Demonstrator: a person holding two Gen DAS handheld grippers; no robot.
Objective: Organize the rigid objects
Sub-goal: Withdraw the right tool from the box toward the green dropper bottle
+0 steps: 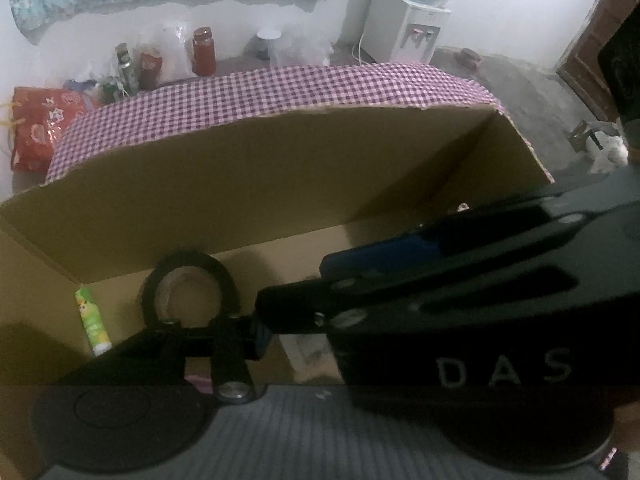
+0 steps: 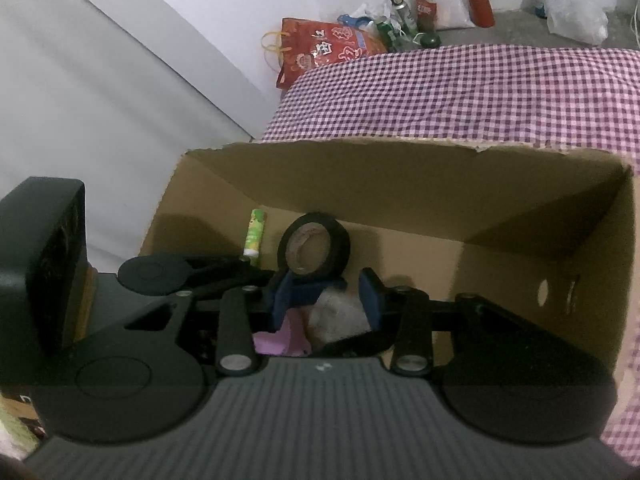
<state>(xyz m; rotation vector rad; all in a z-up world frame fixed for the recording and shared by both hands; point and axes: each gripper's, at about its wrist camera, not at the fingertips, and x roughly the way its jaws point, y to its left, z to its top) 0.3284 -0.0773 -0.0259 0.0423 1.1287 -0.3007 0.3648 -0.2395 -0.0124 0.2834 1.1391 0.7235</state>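
We find the right gripper point(image 2: 326, 300), blue pads partly open over a fuzzy grey lump point(image 2: 340, 318), grip uncertain, with the glossy black tape ring point(image 2: 314, 249) just ahead inside the matte cardboard box point(image 2: 400, 184).

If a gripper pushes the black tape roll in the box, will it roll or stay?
The black tape roll stands on its edge near the cardboard box wall, so it would probably roll or tip over. It looks stiff and rather light.
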